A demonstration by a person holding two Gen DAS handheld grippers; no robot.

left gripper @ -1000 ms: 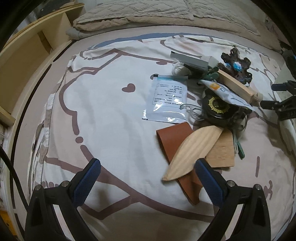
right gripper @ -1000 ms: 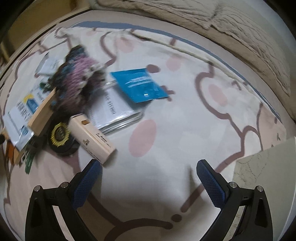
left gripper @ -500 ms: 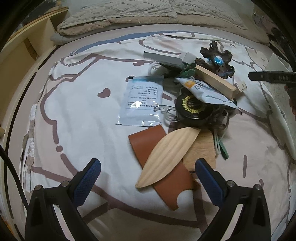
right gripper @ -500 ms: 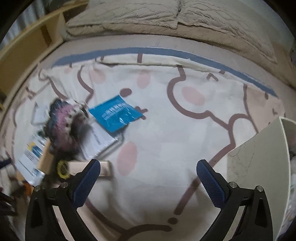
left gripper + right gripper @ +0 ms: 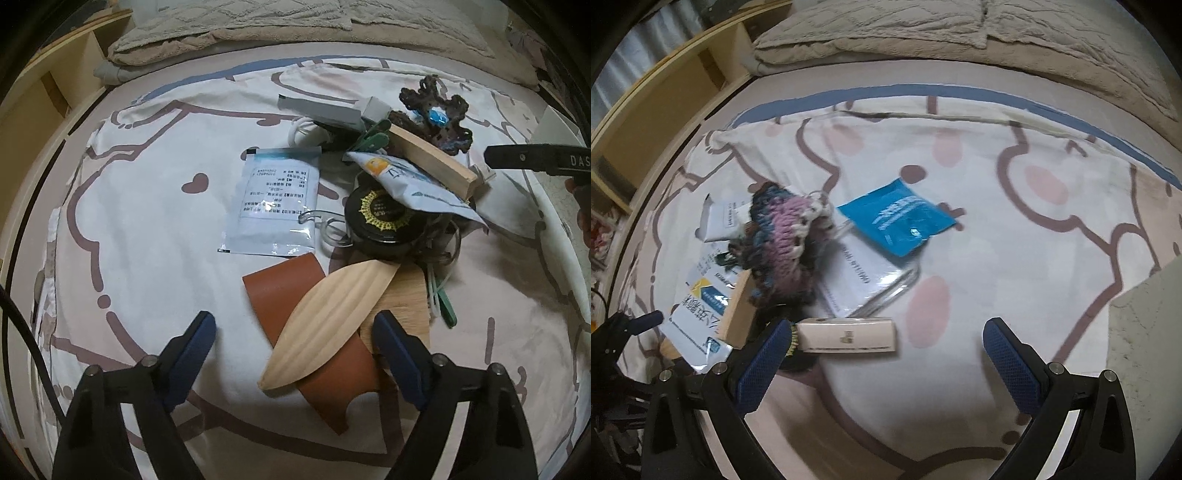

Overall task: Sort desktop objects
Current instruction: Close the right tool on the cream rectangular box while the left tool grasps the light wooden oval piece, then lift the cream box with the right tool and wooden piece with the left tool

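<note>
**Two grippers over a heap of odds and ends on a bedspread**

The left gripper [image 5: 293, 341] hangs over the near end of the heap with its jaws apart; they have just been closing in, yet the blue pads grip nothing. Between them, lower down on the cloth, lie a pale leaf-shaped wooden piece [image 5: 328, 321] and the brown leather strip [image 5: 314, 332] it rests across. Whether the pad at 3 o'clock touches the strip or only hides part of it cannot be told. A flat wooden tile [image 5: 406, 302] sits under the leaf's 1 o'clock end.

Beyond, toward 12 o'clock, a white sachet with printed text [image 5: 277, 201] lies flat on the bedspread [image 5: 147, 240]. At its 3 o'clock side are a black round tin with a gold emblem [image 5: 384, 221], a silvery pouch [image 5: 410, 184] draped over the tin, a wooden block [image 5: 428, 162], and a dark crocheted piece [image 5: 439, 114] at the far end of the heap.

The right gripper [image 5: 884, 360] is spread wide and holds nothing. A cream box [image 5: 849, 336] lies on its side just inside the pad at 9 o'clock, close to it; contact cannot be made out. Farther off at 12 o'clock lies a blue packet [image 5: 897, 219], overlapping a clear plastic sleeve [image 5: 864, 280]. The crocheted piece [image 5: 786, 240] is at 11 o'clock. A pale bin wall [image 5: 1145, 314] stands at 3 o'clock.
</note>
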